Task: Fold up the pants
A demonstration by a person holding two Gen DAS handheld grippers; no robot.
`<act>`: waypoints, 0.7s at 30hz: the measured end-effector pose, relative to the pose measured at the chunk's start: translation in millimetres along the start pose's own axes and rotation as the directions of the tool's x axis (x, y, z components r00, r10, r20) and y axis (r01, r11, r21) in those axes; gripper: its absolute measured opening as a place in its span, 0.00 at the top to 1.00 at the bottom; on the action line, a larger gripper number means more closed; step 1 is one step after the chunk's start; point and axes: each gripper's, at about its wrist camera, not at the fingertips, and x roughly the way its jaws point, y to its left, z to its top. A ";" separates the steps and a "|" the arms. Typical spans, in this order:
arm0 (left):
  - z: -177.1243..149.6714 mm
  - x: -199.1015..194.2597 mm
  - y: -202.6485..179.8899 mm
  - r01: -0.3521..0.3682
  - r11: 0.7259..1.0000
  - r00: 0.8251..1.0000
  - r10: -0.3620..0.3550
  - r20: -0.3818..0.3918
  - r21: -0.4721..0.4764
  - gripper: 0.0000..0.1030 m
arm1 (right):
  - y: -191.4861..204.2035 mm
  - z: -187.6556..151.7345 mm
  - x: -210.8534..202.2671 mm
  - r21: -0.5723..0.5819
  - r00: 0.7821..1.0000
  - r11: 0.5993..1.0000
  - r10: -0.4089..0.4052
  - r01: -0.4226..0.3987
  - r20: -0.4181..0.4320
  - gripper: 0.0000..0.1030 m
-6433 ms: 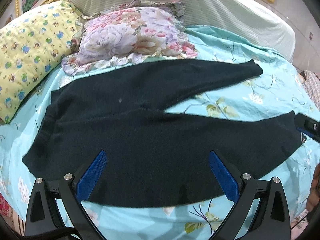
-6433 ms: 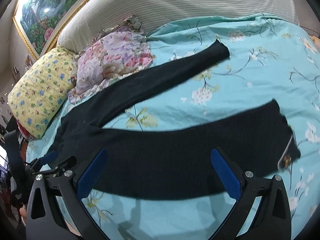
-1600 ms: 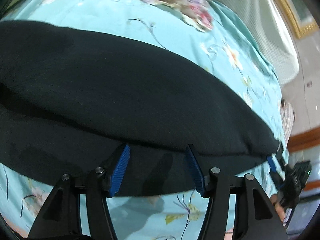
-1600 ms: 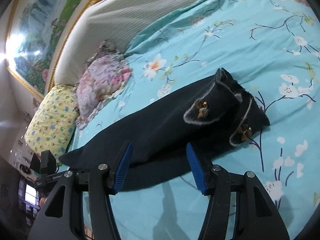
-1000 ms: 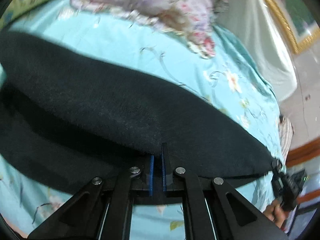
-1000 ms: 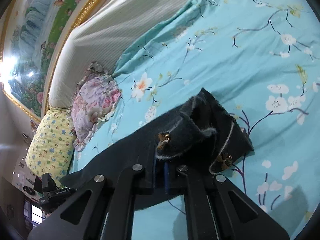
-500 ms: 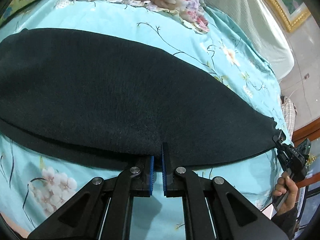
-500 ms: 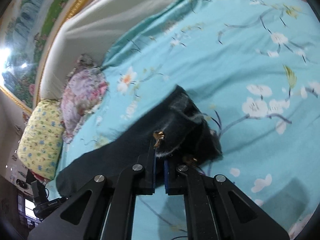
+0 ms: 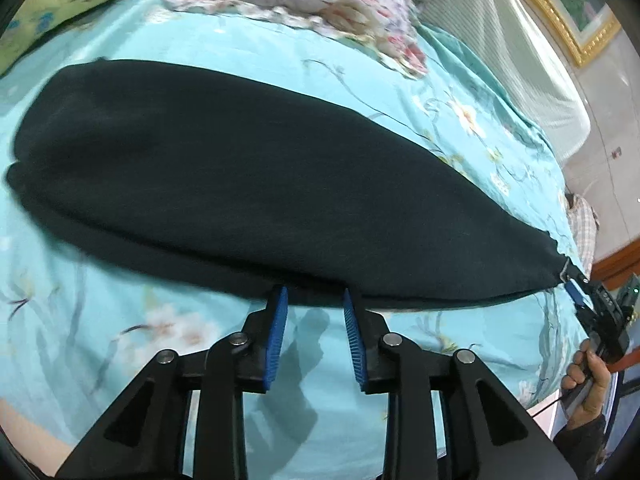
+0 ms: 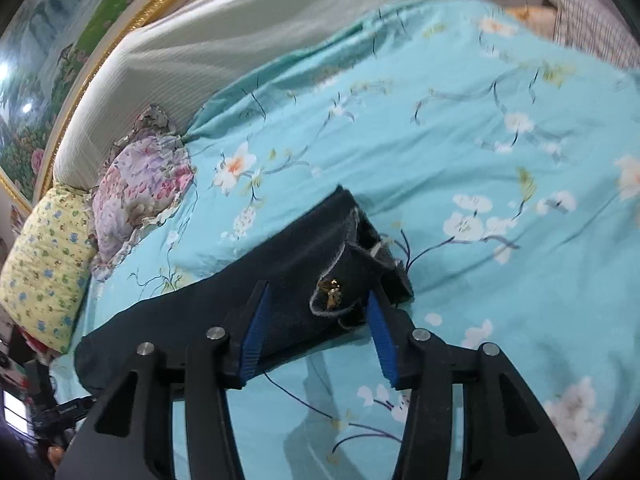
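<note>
Both the left gripper (image 9: 314,300) and right gripper (image 10: 318,300) are opening, releasing the dark knit pants (image 9: 260,184), now lying leg-over-leg on the turquoise floral bedsheet (image 10: 460,152), first fold done.

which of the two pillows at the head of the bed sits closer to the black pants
The ruffled pink-and-purple floral pillow is closer: it lies between the yellow patterned pillow and the black folded pants on the turquoise bedsheet.
</note>
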 end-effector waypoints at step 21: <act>7.7 -63.4 148.6 -0.049 0.933 0.994 0.080 0.073 -0.357 0.39 | 166.7 -52.7 38.3 -0.196 0.928 0.915 0.315 -0.352 -0.197 0.51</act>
